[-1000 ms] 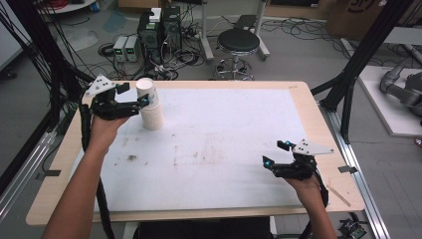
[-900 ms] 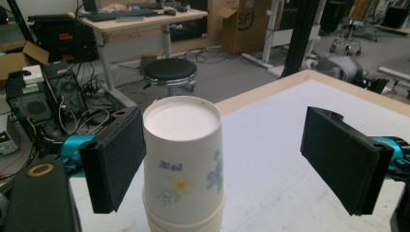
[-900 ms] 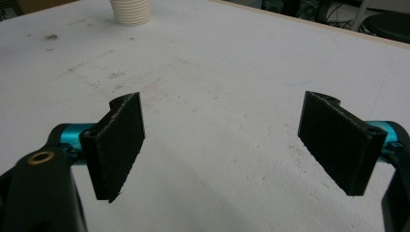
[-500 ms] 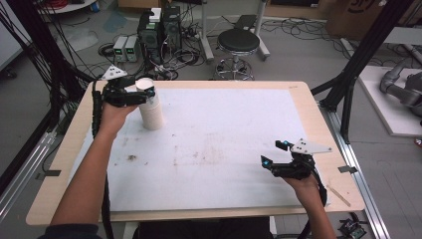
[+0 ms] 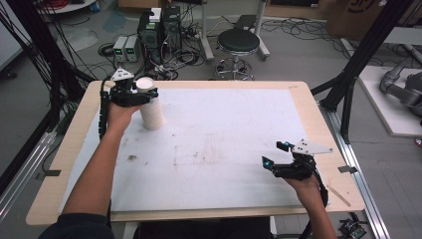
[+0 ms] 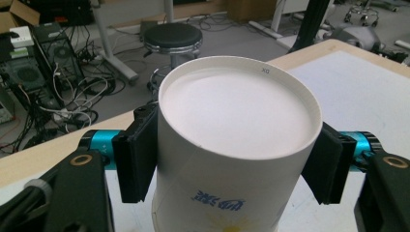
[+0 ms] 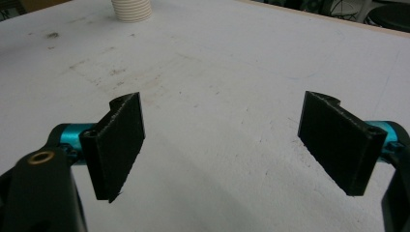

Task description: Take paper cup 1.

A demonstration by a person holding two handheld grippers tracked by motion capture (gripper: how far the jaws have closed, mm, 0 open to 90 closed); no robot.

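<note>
Left gripper point(image 6: 232, 164): jaws flank the upper wall of one inverted cup stack point(image 6: 237, 145), touching both sides. Stack stands far left on table point(image 5: 224, 124). Right gripper point(image 7: 237, 145): jaws wide apart, empty, near right.

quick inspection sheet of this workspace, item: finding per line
surface: white sheet on a wooden table, with dark smudges and scuffs near the middle
job's things: stack of white paper cups, upside down at the far left of the sheet, blue print on the side
clutter: nothing seen on the sheet besides the stains
grippers: left gripper has its jaws around the top cup, pads at or very near its sides; right gripper is open above bare sheet near the right front
cables: black cable trails along the left forearm; tangled leads on the floor behind
surroundings: black stool, computer towers, black frame struts
</note>
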